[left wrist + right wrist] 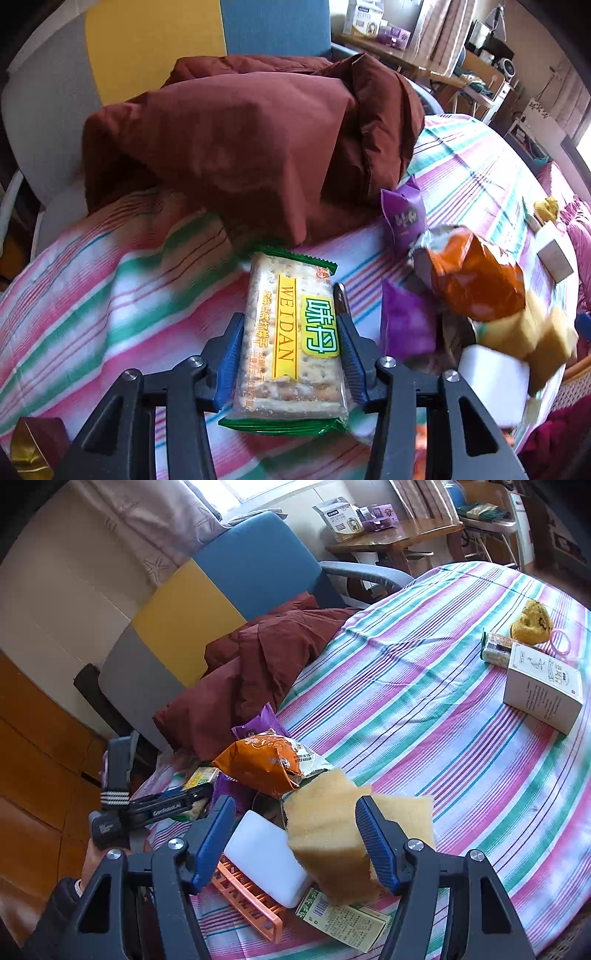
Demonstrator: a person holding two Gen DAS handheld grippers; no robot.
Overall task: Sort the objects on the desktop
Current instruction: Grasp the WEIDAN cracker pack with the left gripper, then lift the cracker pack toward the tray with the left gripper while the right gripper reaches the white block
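A clear packet of crackers (291,339) with green ends and a yellow label lies on the striped tablecloth (110,295). My left gripper (291,321) has its blue pads (231,350) against both long sides of the packet, shut on it. The right wrist view shows my right gripper (295,823) holding a yellow sponge (328,838). The sponge bulges past the right pad (373,842), and a white block (266,856) fills the space to the left pad. The left gripper (195,797) shows there too, low at the table's left edge.
An orange snack bag (258,764), purple packets (404,214) and a maroon jacket (258,147) crowd the area beyond the crackers. An orange plastic rack (251,901) and a green printed packet (343,919) lie under the right gripper. A white carton (543,690) and a yellow toy (532,622) sit far right.
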